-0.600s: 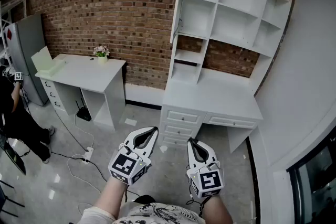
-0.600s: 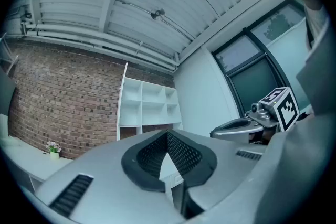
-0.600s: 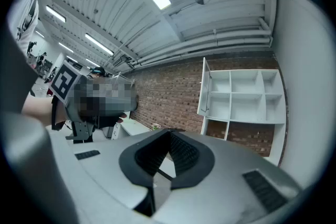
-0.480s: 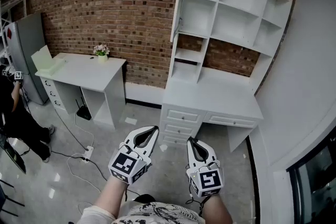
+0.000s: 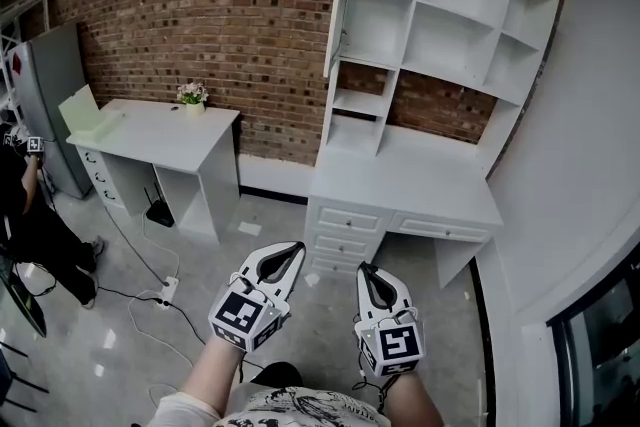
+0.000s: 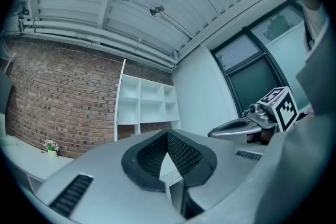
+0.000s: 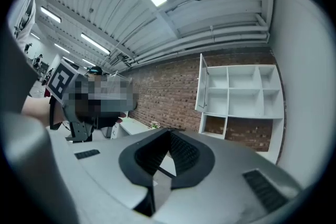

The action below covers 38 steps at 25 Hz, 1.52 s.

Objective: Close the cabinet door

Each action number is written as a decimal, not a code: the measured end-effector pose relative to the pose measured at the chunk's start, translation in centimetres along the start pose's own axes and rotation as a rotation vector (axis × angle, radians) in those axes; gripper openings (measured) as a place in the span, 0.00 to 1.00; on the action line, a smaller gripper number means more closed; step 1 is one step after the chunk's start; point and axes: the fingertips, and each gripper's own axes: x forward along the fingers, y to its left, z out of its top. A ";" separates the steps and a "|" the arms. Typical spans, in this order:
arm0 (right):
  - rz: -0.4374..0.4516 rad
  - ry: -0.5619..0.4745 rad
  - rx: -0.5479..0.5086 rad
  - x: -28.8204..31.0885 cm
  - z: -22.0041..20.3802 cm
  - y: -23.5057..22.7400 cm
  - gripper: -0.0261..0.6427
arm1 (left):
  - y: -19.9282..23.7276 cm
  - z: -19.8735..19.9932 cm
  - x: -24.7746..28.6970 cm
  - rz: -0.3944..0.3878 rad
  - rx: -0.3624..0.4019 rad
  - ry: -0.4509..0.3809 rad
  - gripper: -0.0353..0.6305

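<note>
The tall, narrow white cabinet door is hung on the left edge of the white open-shelf unit at the far side, above the white drawer desk. It is swung out towards the room and seen nearly edge-on, its long axis upright. It lies well ahead of and above both grippers, roughly between their lines. The left gripper and the right gripper are held low and near, jaws closed on nothing. The left gripper is judged better placed, on the door's outer-face side.
</note>
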 end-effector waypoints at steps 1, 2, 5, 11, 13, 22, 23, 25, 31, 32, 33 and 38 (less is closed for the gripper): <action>-0.005 0.002 0.003 0.1 -0.1 -0.1 0.04 | 0.1 -0.1 0.1 -0.001 0.000 0.001 0.07; -0.009 0.003 0.006 0.2 -0.2 -0.3 0.04 | 0.2 -0.3 0.3 -0.001 -0.001 0.004 0.07; -0.015 0.008 0.015 1.0 -0.6 -1.2 0.04 | 1.0 -0.8 1.0 0.011 -0.006 0.012 0.07; -0.032 0.009 0.012 3.7 -1.8 -3.0 0.04 | 3.7 -1.9 3.4 0.033 -0.018 -0.001 0.07; -0.040 0.013 0.018 5.6 -2.1 -3.8 0.04 | 4.9 -2.4 4.5 0.027 -0.014 0.001 0.07; -0.062 0.042 0.021 17.4 -3.1 -8.1 0.04 | 14.7 -4.8 13.1 0.025 -0.049 0.007 0.07; -0.067 0.042 0.021 19.2 -3.0 -8.8 0.04 | 16.1 -4.9 14.4 0.021 -0.062 0.000 0.07; -0.081 0.041 0.018 22.7 -2.8 -10.3 0.04 | 19.1 -4.7 17.0 0.020 -0.089 -0.029 0.07; -0.123 0.025 0.003 33.5 -1.8 -15.4 0.04 | 28.0 -3.7 25.4 -0.001 -0.086 -0.087 0.07; -0.131 0.021 0.000 35.2 -1.5 -16.2 0.04 | 29.5 -3.6 26.7 0.001 -0.085 -0.094 0.07; -0.139 0.017 -0.001 36.9 -1.2 -16.9 0.04 | 31.0 -3.4 28.0 0.002 -0.086 -0.101 0.07; -0.170 0.007 -0.008 43.0 -0.5 -20.3 0.04 | 35.6 -2.8 33.6 -0.071 -0.116 -0.154 0.07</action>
